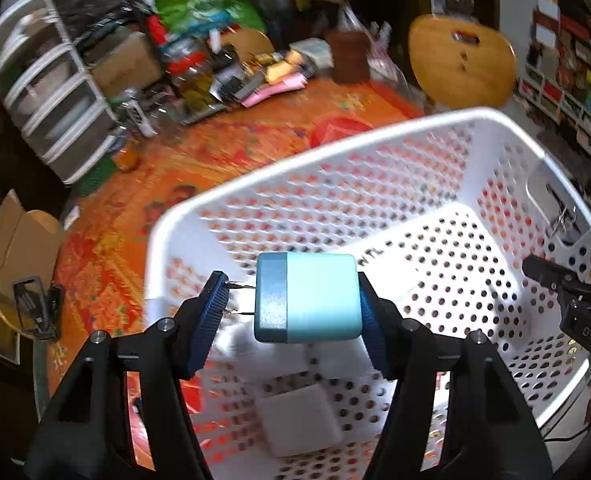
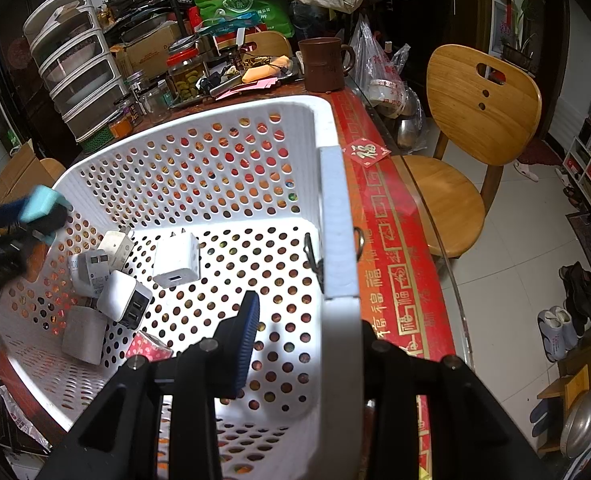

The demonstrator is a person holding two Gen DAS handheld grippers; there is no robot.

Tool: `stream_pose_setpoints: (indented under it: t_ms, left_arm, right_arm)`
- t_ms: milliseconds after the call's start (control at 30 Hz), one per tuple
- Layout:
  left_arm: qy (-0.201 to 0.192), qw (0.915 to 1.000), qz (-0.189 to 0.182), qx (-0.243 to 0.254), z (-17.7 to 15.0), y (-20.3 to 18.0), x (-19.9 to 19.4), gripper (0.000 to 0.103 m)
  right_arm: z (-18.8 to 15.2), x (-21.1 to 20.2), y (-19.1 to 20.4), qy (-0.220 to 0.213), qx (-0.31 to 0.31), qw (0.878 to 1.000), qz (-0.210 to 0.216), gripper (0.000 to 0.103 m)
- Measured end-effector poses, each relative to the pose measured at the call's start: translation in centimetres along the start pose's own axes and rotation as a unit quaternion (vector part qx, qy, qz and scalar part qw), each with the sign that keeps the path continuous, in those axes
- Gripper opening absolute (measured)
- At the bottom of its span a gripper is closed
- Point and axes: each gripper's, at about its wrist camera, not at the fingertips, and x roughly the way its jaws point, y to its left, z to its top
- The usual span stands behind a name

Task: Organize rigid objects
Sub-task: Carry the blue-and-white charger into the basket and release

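Teal charger (image 1: pixel 306 298) held above the white perforated basket (image 1: pixel 375 136), over its left end. Under the basket, a surface (image 2: pixel 395 264) with an orange-red patterned cloth and a red border of gold characters, cluttered along the far edge: a stack of clear drawers (image 2: pixel 71 76), a green bag (image 2: pixel 247 0), a glass jar (image 2: pixel 183 72) and a brown mug (image 2: pixel 323 64). Beside the surface, a wooden chair (image 2: pixel 475 120) on pale floor tiles, with shoes off to the right. Inside the basket, several white chargers lying loose: one white charger (image 2: pixel 176 259) near the middle with prongs toward the far wall, a cluster of white chargers (image 2: pixel 103 276) to its left, and a pink dotted item (image 2: pixel 151 346) near the near wall. Left gripper (image 1: pixel 295 312) with blue fingers (image 1: pixel 211 312) clamped on the teal charger, the left pad against the prong tips and the right pad on the opposite face. Long axis running across from pad to pad, prongs pointing left, darker band at the prong end. Right gripper (image 2: pixel 303 344) pinching the basket's right wall, one of its fingers (image 2: pixel 245 344) inside and the other outside.
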Motion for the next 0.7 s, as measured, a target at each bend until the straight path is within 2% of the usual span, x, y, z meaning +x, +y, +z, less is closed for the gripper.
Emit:
stream_pose_setpoints:
  t_ms: [200,333,400,433,467,533,600,700]
  left_arm:
    - [0.041,0.9991,-0.005,0.009,0.7,-1.3,2.0,0.06]
    - [0.039,0.9992,-0.005,0.003,0.8,-0.7,2.1,0.06]
    - [0.041,0.9991,-0.006,0.001,0.7,-0.2,2.2,0.066]
    - [0.038,0.9993,-0.003,0.002,0.7,-0.1,2.2,0.074]
    - [0.03,0.9995,0.001,0.006,0.7,-0.2,1.8,0.082]
    - [0.007,0.9999,0.011,0.01,0.5,0.2,1.0,0.086]
    - [-0.02,0.9998,0.006,0.003,0.0,1.1,-0.6,0.086]
    - [-0.061,0.9979,0.005,-0.021,-1.2,3.5,-3.5,0.095]
  right_arm:
    - [0.0,0.0,0.0,0.0,0.0,1.0,0.0,0.036]
    - [-0.1,0.0,0.0,0.0,-0.001,1.0,0.0,0.036]
    - [-0.1,0.0,0.0,0.0,0.0,1.0,0.0,0.036]
    - [-0.1,0.0,0.0,0.0,0.0,1.0,0.0,0.036]
    - [-0.1,0.0,0.1,0.0,-0.001,1.0,0.0,0.036]
    - [-0.1,0.0,0.1,0.0,-0.001,1.0,0.0,0.036]
    - [-0.2,0.0,0.1,0.0,-0.001,1.0,0.0,0.036]
    - [-0.2,0.0,0.0,0.0,-0.001,1.0,0.001,0.036]
